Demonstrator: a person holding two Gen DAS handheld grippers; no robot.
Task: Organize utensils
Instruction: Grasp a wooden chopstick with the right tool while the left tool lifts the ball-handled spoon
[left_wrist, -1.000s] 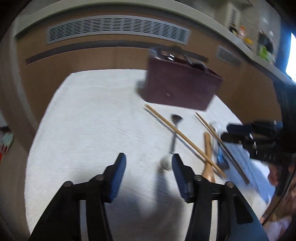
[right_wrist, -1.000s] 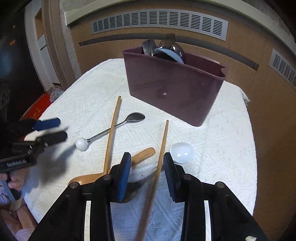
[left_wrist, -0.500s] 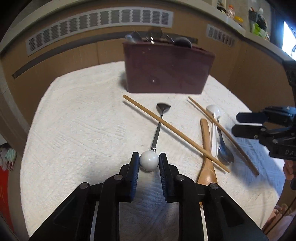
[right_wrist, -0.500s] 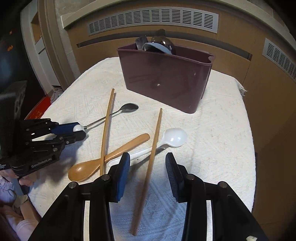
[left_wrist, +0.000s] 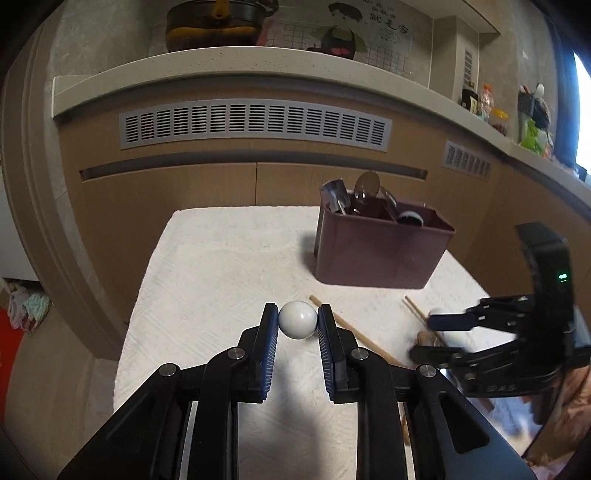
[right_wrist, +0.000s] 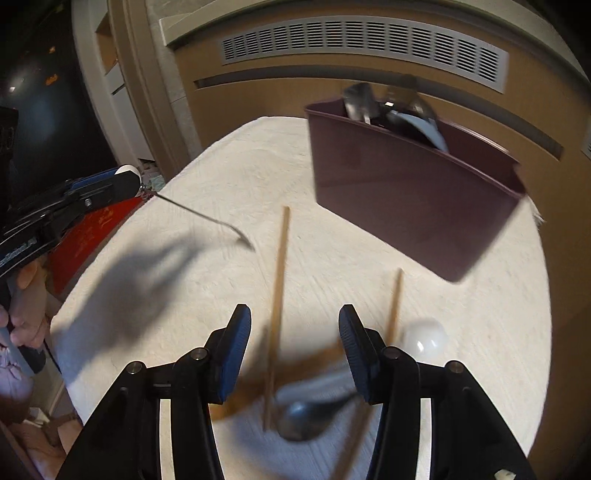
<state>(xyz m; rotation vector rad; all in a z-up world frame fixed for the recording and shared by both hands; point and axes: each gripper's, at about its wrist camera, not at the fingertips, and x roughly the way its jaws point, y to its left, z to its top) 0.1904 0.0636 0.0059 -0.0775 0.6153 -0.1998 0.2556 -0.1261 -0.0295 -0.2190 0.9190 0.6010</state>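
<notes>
My left hand-held gripper (left_wrist: 297, 324) is clamped on the white ball end (left_wrist: 297, 324) of the metal spoon (right_wrist: 207, 218). In my right wrist view that spoon hangs in the air at about 9 o'clock, its thin stem running from the blue pads out toward the centre, the bowl end blurred above the white cloth (right_wrist: 229, 177) that covers the desk.

My right hand-held gripper (right_wrist: 294, 349) has its jaws apart, holding nothing, and sits low over the clutter at 6 o'clock. Between its fingers I see one wooden chopstick (right_wrist: 277, 299) lying roughly along the 12-to-6 line. A second chopstick (right_wrist: 395, 306) lies just outside the right finger at about 4 o'clock, and a white ladle spoon (right_wrist: 424, 339) sits just beside it. A dark metal spoon (right_wrist: 299, 422) and a wooden spoon (right_wrist: 236, 397) lie under the fingers, too blurred for me to tell how they overlap.

The maroon utensil bin (left_wrist: 373, 254) stands on the cloth at 2 o'clock in my left wrist view, already holding several metal utensils (left_wrist: 364, 195) upright. From the left view the right hand-held gripper shows at 3 o'clock, near the bin's front corner.
</notes>
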